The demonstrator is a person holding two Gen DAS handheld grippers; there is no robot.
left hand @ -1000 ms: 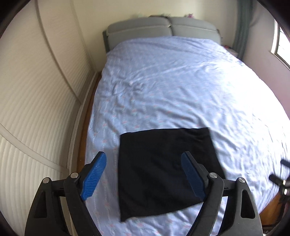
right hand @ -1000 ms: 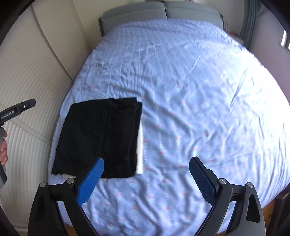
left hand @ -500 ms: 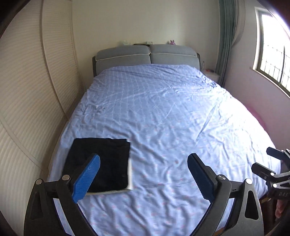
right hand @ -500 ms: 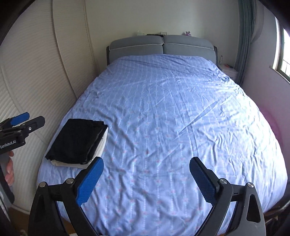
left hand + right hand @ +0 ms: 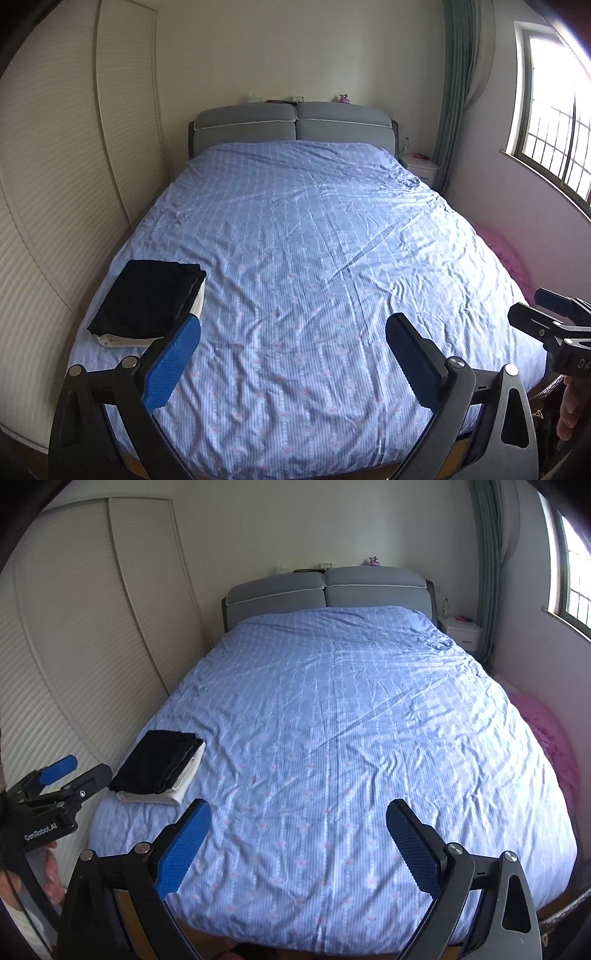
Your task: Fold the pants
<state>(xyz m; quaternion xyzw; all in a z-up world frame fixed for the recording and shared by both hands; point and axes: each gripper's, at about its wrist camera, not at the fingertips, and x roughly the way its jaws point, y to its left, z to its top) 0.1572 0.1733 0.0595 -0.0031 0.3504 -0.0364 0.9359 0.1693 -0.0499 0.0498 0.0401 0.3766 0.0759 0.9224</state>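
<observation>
On the bed [image 5: 314, 258], the folded black pants [image 5: 147, 299] rest atop a white garment [image 5: 177, 792]; both grippers, left gripper [image 5: 291, 354] and right gripper [image 5: 297, 836], spread empty, should retreat without disturbing the stack.

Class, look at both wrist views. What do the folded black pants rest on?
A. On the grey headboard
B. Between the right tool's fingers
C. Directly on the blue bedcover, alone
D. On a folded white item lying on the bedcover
D: a folded white item shows under the edge of the black pants, near the left edge of the bedcover, with both tools clear of them.
</observation>
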